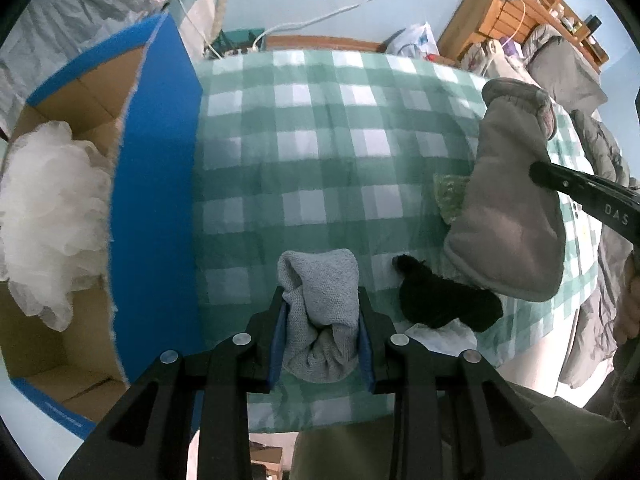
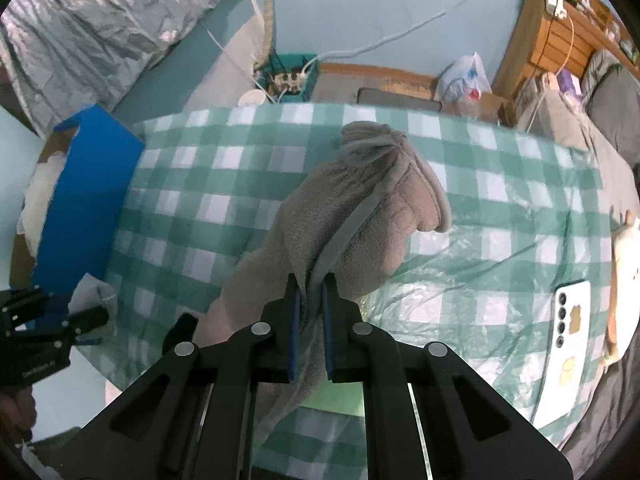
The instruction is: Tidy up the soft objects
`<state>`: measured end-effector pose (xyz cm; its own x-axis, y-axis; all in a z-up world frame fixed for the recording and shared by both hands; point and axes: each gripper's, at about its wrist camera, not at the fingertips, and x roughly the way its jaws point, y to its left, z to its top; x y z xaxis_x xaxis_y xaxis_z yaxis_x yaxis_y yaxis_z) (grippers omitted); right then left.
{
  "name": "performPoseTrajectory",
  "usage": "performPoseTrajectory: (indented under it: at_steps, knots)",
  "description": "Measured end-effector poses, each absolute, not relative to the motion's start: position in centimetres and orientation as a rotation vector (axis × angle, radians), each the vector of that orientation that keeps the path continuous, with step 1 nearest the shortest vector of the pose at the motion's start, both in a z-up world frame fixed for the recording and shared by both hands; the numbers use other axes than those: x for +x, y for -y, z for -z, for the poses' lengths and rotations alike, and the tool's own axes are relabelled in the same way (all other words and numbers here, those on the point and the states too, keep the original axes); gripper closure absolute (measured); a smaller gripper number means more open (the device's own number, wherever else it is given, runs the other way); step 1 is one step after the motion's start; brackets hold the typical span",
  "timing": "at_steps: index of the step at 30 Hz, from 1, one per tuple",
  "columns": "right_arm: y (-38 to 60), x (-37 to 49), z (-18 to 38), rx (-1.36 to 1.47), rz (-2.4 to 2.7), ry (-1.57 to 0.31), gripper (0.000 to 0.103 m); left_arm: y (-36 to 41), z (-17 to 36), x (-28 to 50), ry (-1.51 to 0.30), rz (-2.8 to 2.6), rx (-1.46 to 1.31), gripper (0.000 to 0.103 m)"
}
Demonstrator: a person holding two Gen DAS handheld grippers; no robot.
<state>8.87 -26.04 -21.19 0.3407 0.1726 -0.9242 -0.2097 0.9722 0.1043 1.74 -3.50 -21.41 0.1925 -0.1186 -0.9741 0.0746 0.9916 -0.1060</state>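
My left gripper (image 1: pixel 322 300) is shut on a light grey knitted cloth (image 1: pixel 320 304), held above the green checked tablecloth (image 1: pixel 320 152). My right gripper (image 2: pixel 311 284) is shut on a grey fleece mitt (image 2: pixel 352 208), which hangs in the air; the mitt also shows in the left wrist view (image 1: pixel 512 200). A blue cardboard box (image 1: pixel 156 200) stands open at the left with a white mesh sponge (image 1: pixel 48 216) inside. A black soft item (image 1: pixel 444 300) and a green sponge (image 1: pixel 450 196) lie on the table.
A white phone (image 2: pixel 570 332) lies on the table at the right. A wooden shelf (image 2: pixel 560 36) and a plastic bag (image 2: pixel 466 80) stand behind the table. Grey clothing (image 1: pixel 600 160) is piled at the right. Silver foil (image 2: pixel 100 24) covers the left wall.
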Motion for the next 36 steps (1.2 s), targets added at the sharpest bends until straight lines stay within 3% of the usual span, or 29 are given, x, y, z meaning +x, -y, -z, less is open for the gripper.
performPoseTrajectory:
  at_steps: [36]
  knots:
    - [22.2,8.6,13.3,-0.087,-0.374,-1.053,0.095,1.2,13.7,1.9,-1.206,0.069,-0.08,0.072]
